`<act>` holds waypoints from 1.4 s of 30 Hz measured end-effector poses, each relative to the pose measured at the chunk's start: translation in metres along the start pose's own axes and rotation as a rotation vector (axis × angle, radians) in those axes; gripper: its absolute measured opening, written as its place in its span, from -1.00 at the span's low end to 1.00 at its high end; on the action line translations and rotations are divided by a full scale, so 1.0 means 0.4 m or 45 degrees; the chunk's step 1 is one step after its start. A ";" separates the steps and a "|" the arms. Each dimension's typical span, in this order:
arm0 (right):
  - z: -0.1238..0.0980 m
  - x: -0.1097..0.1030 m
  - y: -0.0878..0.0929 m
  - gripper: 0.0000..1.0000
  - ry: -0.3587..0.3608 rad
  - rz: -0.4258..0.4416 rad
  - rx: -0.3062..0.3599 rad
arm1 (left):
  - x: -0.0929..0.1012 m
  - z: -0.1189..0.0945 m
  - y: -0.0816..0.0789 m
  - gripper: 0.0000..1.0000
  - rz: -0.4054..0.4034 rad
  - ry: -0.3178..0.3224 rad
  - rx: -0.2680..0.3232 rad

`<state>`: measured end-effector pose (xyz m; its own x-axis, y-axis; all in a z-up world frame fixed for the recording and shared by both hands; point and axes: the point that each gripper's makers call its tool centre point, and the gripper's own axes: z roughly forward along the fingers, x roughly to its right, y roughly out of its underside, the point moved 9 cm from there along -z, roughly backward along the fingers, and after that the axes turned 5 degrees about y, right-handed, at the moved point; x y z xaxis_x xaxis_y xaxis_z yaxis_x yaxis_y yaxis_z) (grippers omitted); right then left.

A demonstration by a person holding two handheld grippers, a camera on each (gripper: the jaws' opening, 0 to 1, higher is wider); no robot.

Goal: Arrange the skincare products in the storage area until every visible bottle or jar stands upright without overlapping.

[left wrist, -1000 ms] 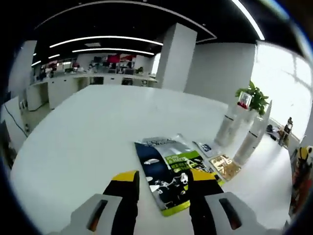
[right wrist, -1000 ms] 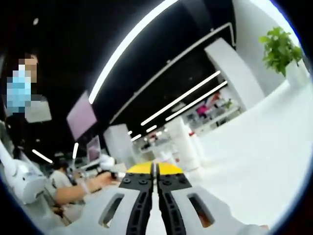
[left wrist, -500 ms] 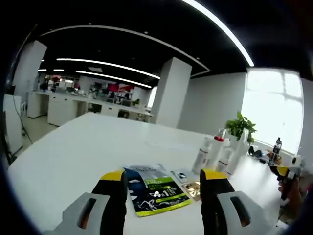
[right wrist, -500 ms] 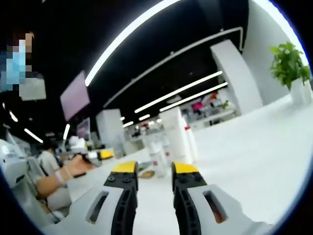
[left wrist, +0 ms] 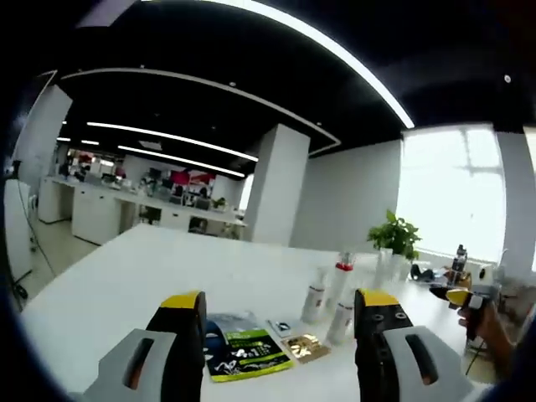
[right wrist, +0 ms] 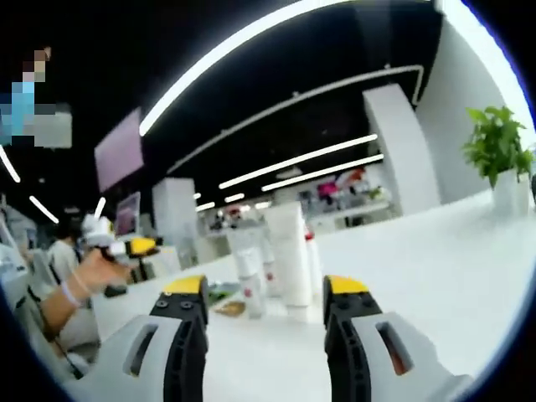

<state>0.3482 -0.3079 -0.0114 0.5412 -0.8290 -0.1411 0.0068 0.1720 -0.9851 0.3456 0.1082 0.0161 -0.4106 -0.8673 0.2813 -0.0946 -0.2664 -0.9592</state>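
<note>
In my left gripper view the left gripper [left wrist: 280, 314] hangs over the white desk [left wrist: 126, 280] with its jaws wide apart and empty; between them lie a green-and-blue sachet [left wrist: 239, 353] and smaller packets [left wrist: 303, 346] flat, with white bottles [left wrist: 328, 293] standing upright just beyond. In my right gripper view the right gripper [right wrist: 266, 297] is likewise spread and empty, a cluster of upright white tubes [right wrist: 289, 255] between its jaws.
</note>
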 end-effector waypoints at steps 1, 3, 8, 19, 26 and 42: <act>0.000 0.001 -0.002 0.25 0.005 -0.001 0.001 | 0.006 -0.005 -0.006 0.57 0.002 0.000 0.013; 0.002 0.002 -0.009 0.42 0.006 -0.006 0.008 | 0.017 -0.014 -0.018 0.69 0.001 -0.011 0.025; -0.010 -0.014 -0.044 0.69 -0.023 -0.083 0.002 | 0.040 -0.038 -0.048 0.97 0.090 -0.056 0.012; -0.075 -0.014 -0.109 1.00 -0.071 -0.115 0.037 | 0.068 -0.137 -0.075 0.99 0.136 -0.131 0.119; -0.107 0.004 -0.069 1.00 0.024 -0.182 -0.046 | 0.071 -0.188 -0.037 0.99 0.174 -0.182 0.098; -0.135 0.020 0.033 0.99 0.109 -0.212 -0.296 | 0.054 -0.256 0.112 0.99 0.107 -0.279 -0.055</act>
<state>0.3074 -0.3409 -0.0310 0.4756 -0.8792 0.0264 -0.1083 -0.0884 -0.9902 0.2398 0.1205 -0.0237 -0.2122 -0.9576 0.1950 -0.1091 -0.1751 -0.9785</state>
